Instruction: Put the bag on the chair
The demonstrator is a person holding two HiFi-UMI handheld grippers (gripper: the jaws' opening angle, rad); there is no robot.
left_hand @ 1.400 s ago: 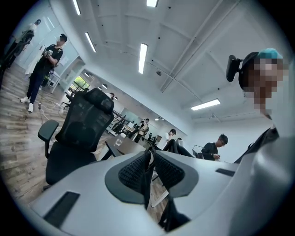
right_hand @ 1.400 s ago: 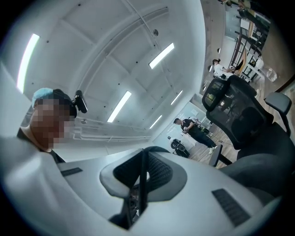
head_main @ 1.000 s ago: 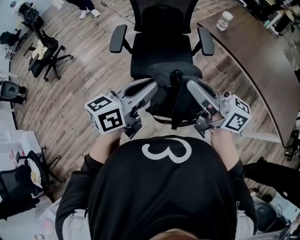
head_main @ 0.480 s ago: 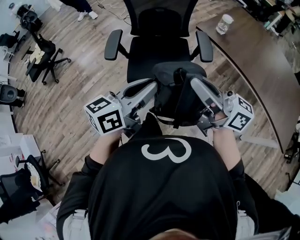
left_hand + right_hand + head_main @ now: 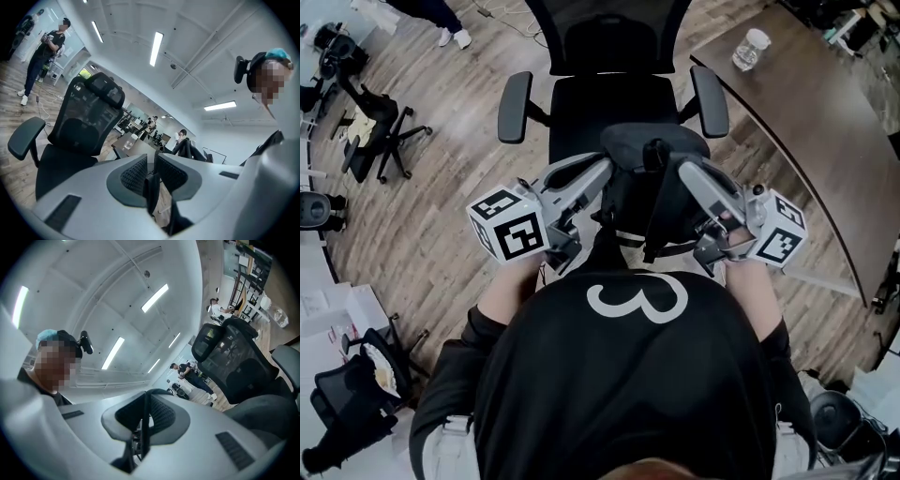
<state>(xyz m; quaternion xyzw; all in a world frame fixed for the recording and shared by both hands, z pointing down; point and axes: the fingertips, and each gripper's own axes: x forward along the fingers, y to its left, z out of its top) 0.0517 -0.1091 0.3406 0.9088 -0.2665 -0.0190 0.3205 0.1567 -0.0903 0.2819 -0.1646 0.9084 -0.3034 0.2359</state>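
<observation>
A black bag (image 5: 652,192) hangs between my two grippers, in front of the seat of a black office chair (image 5: 609,103) and overlapping its front edge. My left gripper (image 5: 605,171) holds the bag's left side. In the left gripper view its jaws (image 5: 151,164) are shut on a black strap (image 5: 151,190), with the chair (image 5: 79,126) beyond at the left. My right gripper (image 5: 682,171) holds the bag's right side. In the right gripper view it (image 5: 146,401) is shut on a thin black strap (image 5: 142,427), and the chair (image 5: 239,362) stands at the right.
A dark curved table (image 5: 825,122) runs along the right with a clear bottle (image 5: 749,47) on it. Other office chairs (image 5: 370,131) stand at the left on the wooden floor. A person's feet (image 5: 450,36) show at the top left.
Both grippers and the bag have edged slightly forward toward the chair seat. Both grips are unchanged.
</observation>
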